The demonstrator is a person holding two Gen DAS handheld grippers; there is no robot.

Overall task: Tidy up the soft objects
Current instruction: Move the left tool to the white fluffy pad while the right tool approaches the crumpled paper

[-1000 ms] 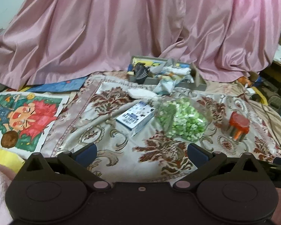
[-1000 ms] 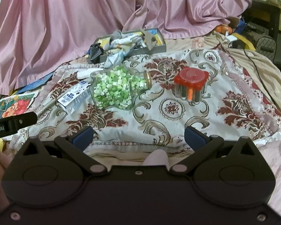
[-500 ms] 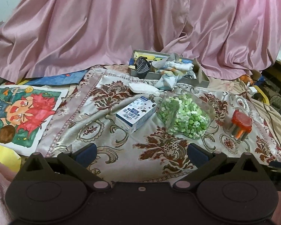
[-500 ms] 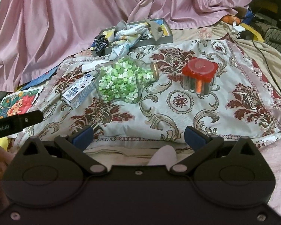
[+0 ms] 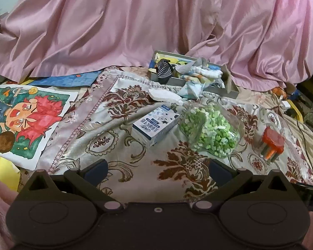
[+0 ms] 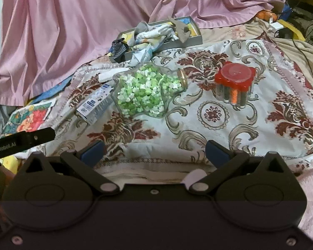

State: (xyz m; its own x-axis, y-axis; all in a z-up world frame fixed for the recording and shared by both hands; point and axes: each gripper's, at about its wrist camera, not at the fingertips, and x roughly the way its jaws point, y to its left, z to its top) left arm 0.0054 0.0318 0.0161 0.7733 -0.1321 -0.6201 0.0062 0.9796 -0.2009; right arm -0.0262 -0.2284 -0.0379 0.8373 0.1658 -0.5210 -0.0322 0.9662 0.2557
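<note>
Both tongs are gaping wide and holding nothing: the left gripper [image 5: 157, 167] and the right gripper [image 6: 154, 151] are hovering over the near edge of the patterned cloth [image 6: 235, 125], well short of everything on it. Behind, a pink drape [image 5: 135, 20] is hanging. At the cloth's far end a grey tray [image 6: 189, 40] is holding crumpled fabrics [image 6: 154, 35], one spilling over its front wall, and a striped sock [image 6: 118, 49] is sitting at its left end. Nearer, a jar [image 6: 146, 91] of green bits is lying on its side between a carton [image 6: 96, 104] and a red-lidded tub [image 6: 234, 83]; a white wad [image 5: 163, 94] is lying just before the tray. This looks like the approach stage, nothing gripped yet. The next move probably means reaching past the hard items to pinch the wad or the spilling fabric.
</note>
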